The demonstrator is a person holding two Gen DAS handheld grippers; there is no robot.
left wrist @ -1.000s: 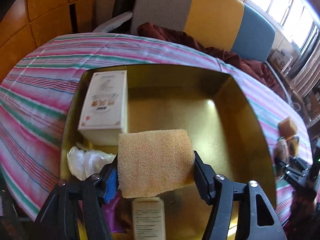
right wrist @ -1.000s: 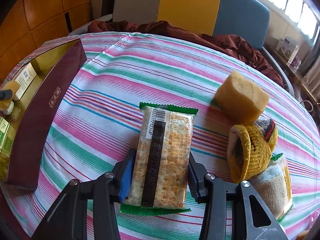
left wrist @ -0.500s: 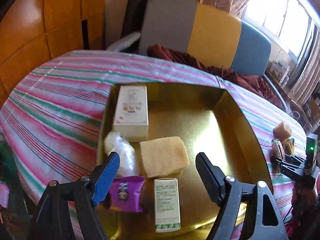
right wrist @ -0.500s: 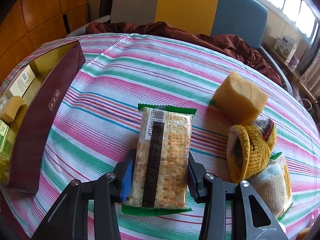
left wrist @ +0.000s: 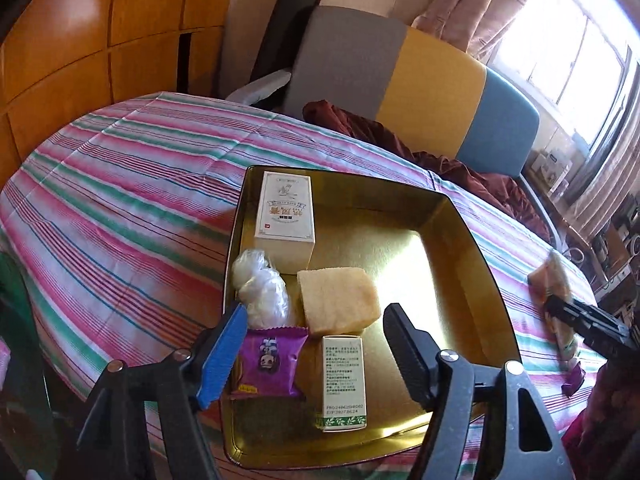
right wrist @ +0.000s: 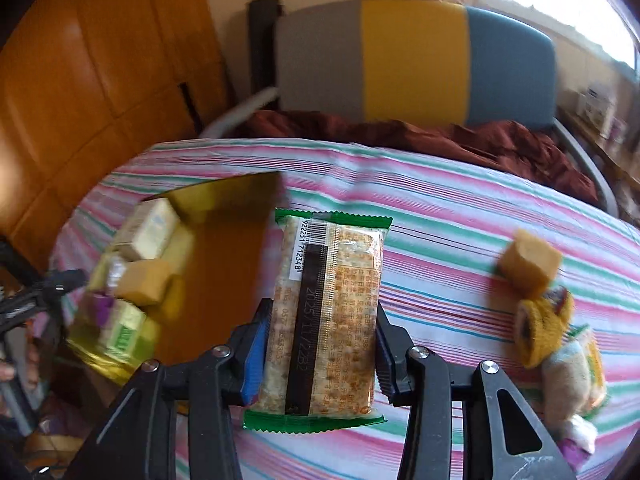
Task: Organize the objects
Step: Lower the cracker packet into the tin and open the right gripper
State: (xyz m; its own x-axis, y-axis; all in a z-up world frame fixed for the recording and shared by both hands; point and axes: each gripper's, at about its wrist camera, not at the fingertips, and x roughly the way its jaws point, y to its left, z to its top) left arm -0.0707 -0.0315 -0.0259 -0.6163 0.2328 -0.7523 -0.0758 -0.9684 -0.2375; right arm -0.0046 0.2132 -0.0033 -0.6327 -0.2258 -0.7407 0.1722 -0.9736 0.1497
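A gold tray (left wrist: pixel 460 240) on the striped cloth holds a white box (left wrist: pixel 286 214), a clear bag (left wrist: pixel 260 288), a yellow sponge (left wrist: pixel 338 300), a purple packet (left wrist: pixel 270 362) and a small green-white box (left wrist: pixel 344 380). My left gripper (left wrist: pixel 316 312) hovers above the tray's near end. Its jaws are closing, with nothing pressed between them. My right gripper (right wrist: pixel 320 320) is shut on a green-edged cracker packet (right wrist: pixel 332 280), held in the air to the right of the tray (right wrist: pixel 224 264).
A second yellow sponge (right wrist: pixel 528 266) and a yellow knitted sock (right wrist: pixel 540 328) on other small items lie on the cloth at the right. A grey, yellow and blue chair back (right wrist: pixel 412 60) with a dark red cloth stands behind the table.
The left gripper let go of the sponge in the tray and drew back and up. The right gripper lifted the cracker packet off the cloth and swung toward the tray.
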